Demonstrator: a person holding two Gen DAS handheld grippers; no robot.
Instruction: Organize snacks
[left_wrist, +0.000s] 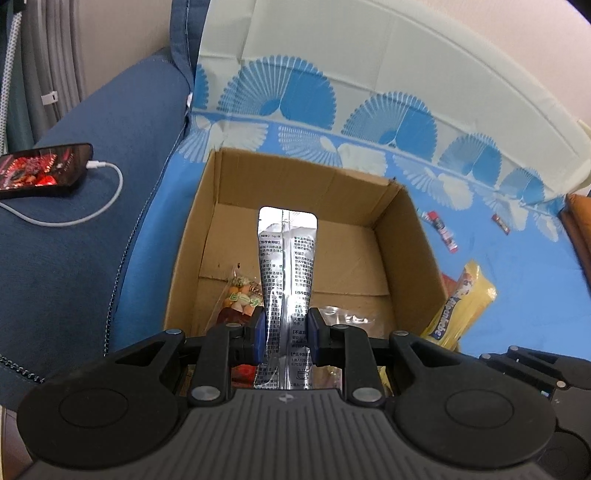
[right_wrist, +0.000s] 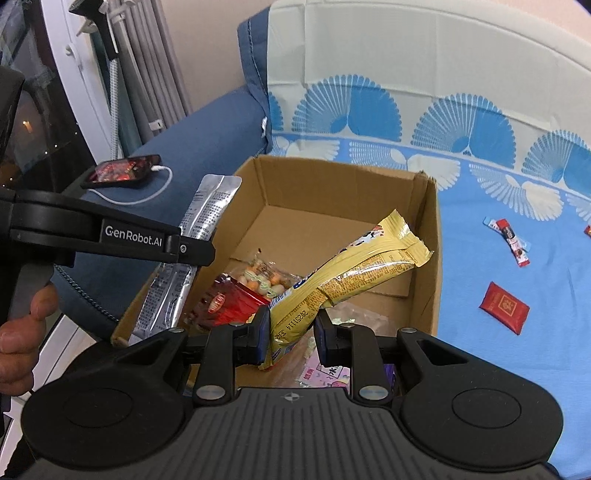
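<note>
Holding a long silver foil sachet printed with black text, the left gripper had its jaws narrow and pressed on the sachet's lower part; the sachet's long axis ran straight forward from the jaws, its far end poised over the interior of the open brown cardboard box; the right gripper likewise had its jaws narrow, clamped on the near end of a long yellow plastic-wrapped snack bar, whose long axis slanted up and to the right, its crimped tip reaching over the box toward the right wall.

Both held items lay over the box opening, neither yet resting on its floor; the box stood on a blue sheet patterned with white and blue fans, spread over what appeared to be a sofa or bed; inside, near the front, lay a clear bag of small round pastel sweets and a red packet; a flat clear wrapper also showed near the front.

Outside the box, to the right, remained a flat red envelope-like packet and small red and white wrapped sweets, well apart from both grippers; in judgement, the right hand was nearer these; release of both held items into the box appeared the step in hand.
</note>
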